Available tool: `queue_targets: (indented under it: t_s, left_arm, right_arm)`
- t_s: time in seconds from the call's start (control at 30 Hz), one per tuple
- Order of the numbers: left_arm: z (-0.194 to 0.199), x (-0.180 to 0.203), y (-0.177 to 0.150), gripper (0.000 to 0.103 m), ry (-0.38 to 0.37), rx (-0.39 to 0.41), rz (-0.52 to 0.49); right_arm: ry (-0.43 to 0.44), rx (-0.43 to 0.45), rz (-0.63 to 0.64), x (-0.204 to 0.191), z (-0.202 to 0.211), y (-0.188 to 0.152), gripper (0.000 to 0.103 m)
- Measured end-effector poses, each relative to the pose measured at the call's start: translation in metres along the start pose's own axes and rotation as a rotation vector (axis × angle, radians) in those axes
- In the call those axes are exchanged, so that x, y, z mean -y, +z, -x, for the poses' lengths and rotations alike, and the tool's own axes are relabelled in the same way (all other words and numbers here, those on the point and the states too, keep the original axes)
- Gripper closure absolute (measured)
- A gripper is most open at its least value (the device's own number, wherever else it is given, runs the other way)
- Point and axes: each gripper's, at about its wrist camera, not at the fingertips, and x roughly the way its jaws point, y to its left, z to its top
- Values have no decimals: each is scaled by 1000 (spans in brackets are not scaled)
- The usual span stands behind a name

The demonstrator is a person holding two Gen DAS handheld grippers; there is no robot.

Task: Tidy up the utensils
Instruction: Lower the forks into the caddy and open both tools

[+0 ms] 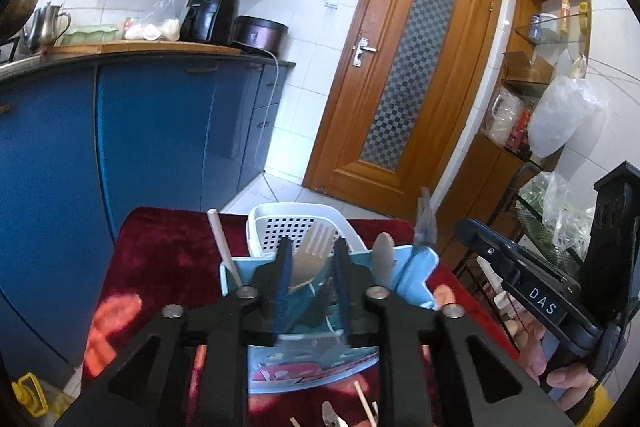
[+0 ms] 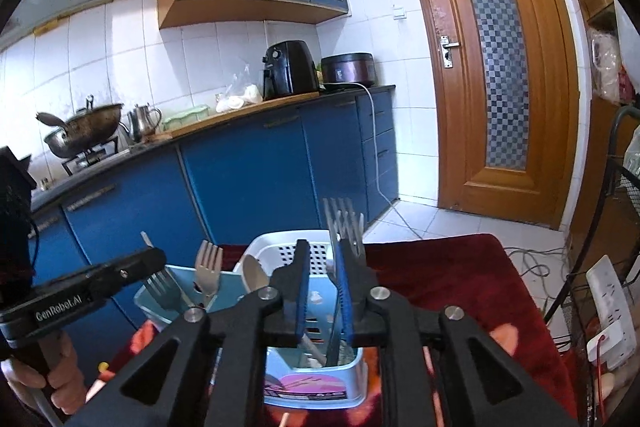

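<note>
A light blue utensil holder (image 1: 420,271) stands on the red cloth and also shows in the right wrist view (image 2: 320,371). It holds forks (image 2: 208,267), a spoon (image 2: 254,273) and a white chopstick (image 1: 224,247). My left gripper (image 1: 310,259) is open just above the holder, with a pale fork (image 1: 316,243) standing between its fingers. My right gripper (image 2: 322,267) is open over the holder, with a steel fork (image 2: 346,223) upright against its right finger (image 2: 344,291). The right gripper body (image 1: 536,291) shows at the right of the left wrist view.
A white perforated basket (image 1: 296,223) stands behind the holder on the red-covered table (image 1: 160,259). Loose chopsticks and a utensil (image 1: 360,403) lie near the front edge. Blue cabinets (image 2: 240,179) are beyond, a wooden door (image 1: 412,83) right, a wire rack (image 1: 552,227) at right.
</note>
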Motion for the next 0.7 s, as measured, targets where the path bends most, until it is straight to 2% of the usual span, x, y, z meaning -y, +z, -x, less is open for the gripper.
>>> queue_targets:
  t_s: [0.07, 0.37, 0.7]
  left_arm:
    - [6, 4, 1, 70, -5, 7, -9]
    - [30, 20, 1, 70, -4, 16, -36]
    - [56, 31, -9, 69, 2, -1, -49]
  right_arm:
    - [17, 7, -13, 0, 7, 2, 82]
    - [56, 27, -19, -8, 35, 6, 79]
    - [79, -6, -28, -13, 65, -3, 79]
